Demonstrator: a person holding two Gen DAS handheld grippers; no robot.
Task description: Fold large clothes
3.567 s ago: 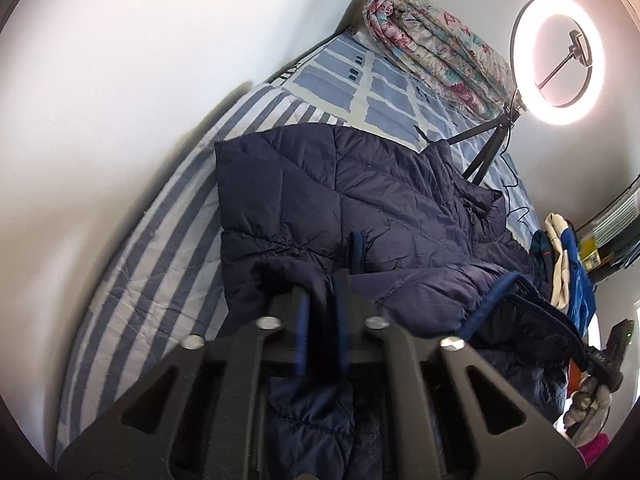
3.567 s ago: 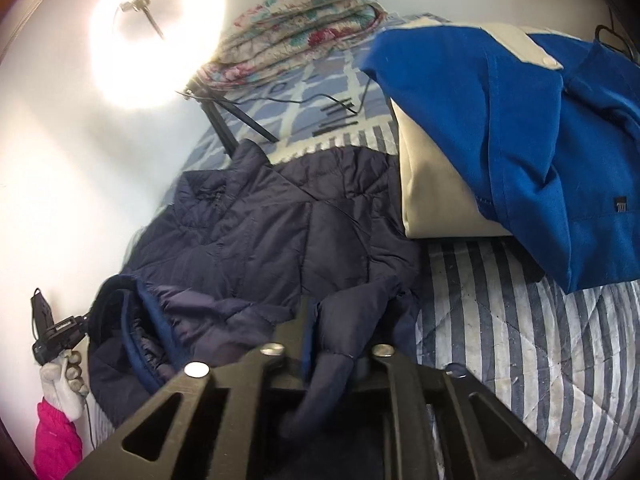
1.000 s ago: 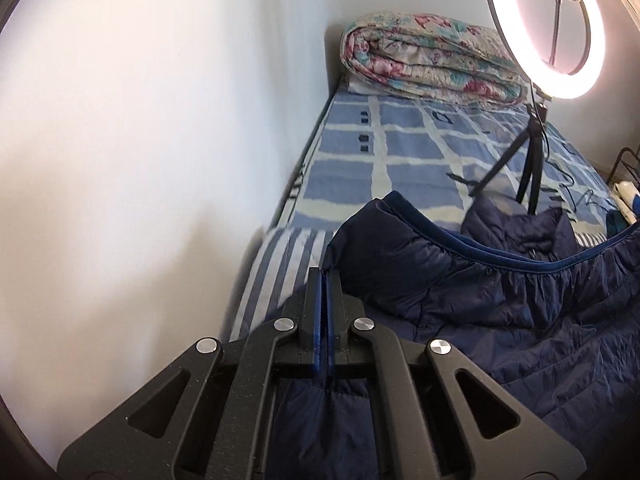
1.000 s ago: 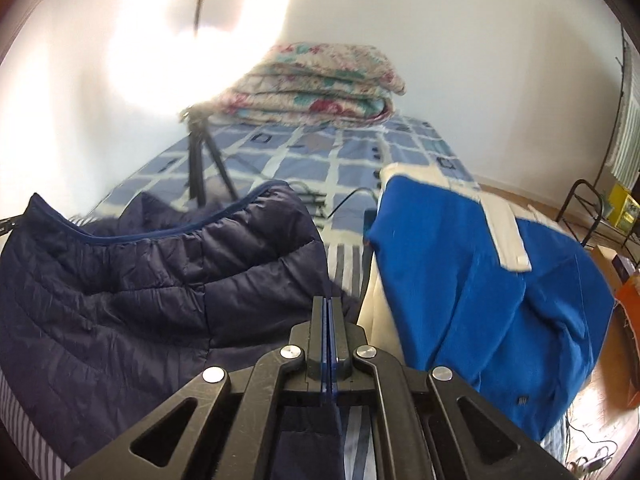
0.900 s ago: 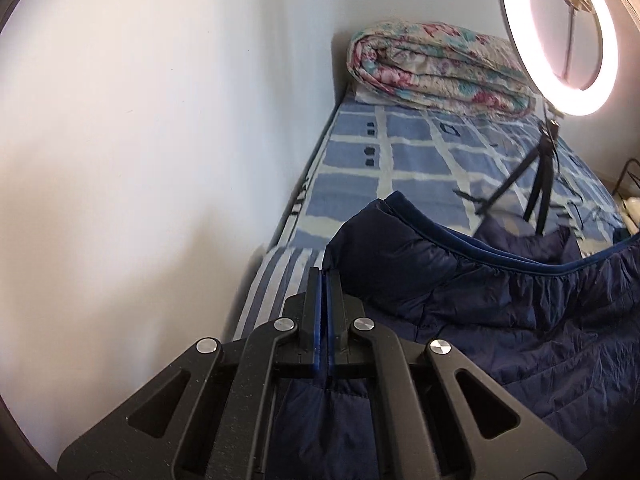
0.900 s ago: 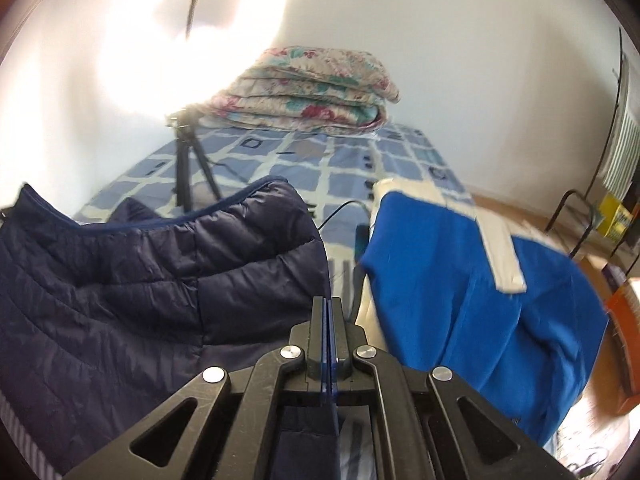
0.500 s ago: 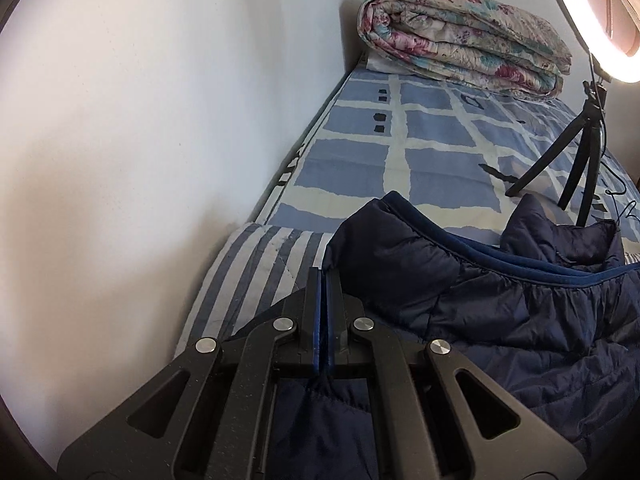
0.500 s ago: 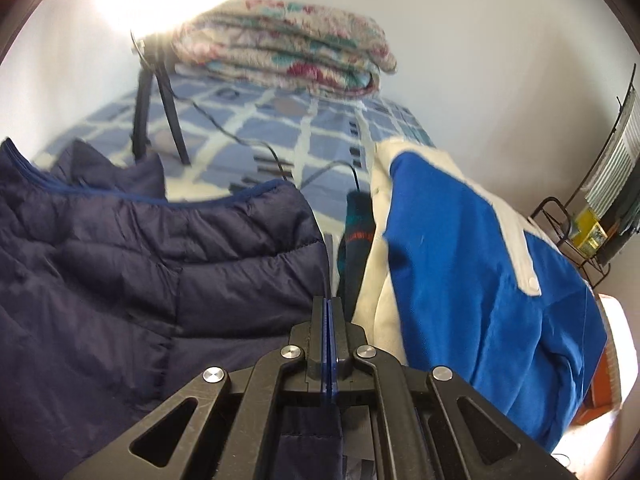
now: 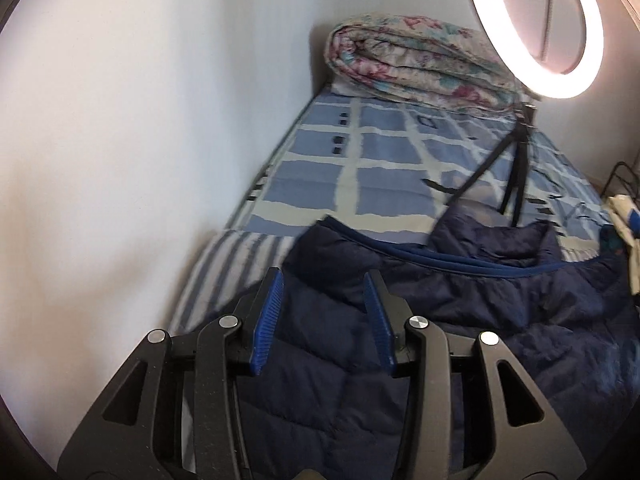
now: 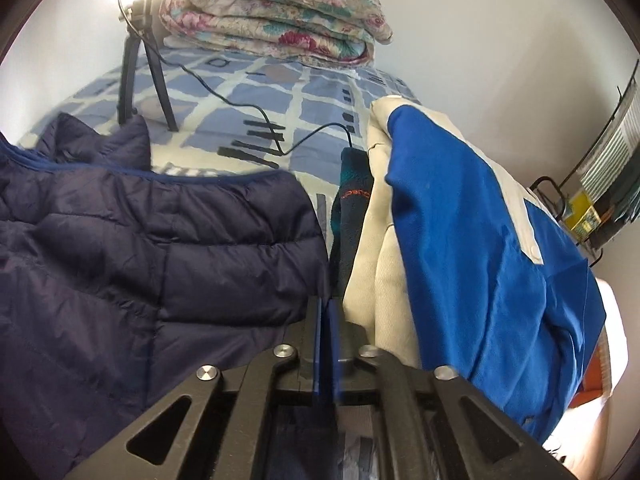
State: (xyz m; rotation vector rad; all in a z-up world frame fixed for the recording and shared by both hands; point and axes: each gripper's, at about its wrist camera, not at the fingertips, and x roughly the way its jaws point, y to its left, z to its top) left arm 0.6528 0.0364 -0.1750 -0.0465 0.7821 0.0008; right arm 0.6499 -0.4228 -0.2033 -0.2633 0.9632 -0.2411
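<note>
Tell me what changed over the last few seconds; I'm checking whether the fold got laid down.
The navy puffer jacket was lifted by its hem and carried toward the floral quilt, folding it over. The left gripper has now opened and let go; the right gripper is still shut on the jacket's edge. The blue-and-cream garment, ring light and quilt stayed put.

Navy quilted puffer jacket [image 9: 500,312], folded over with blue-piped hem uppermost, spread on the striped bed.
</note>
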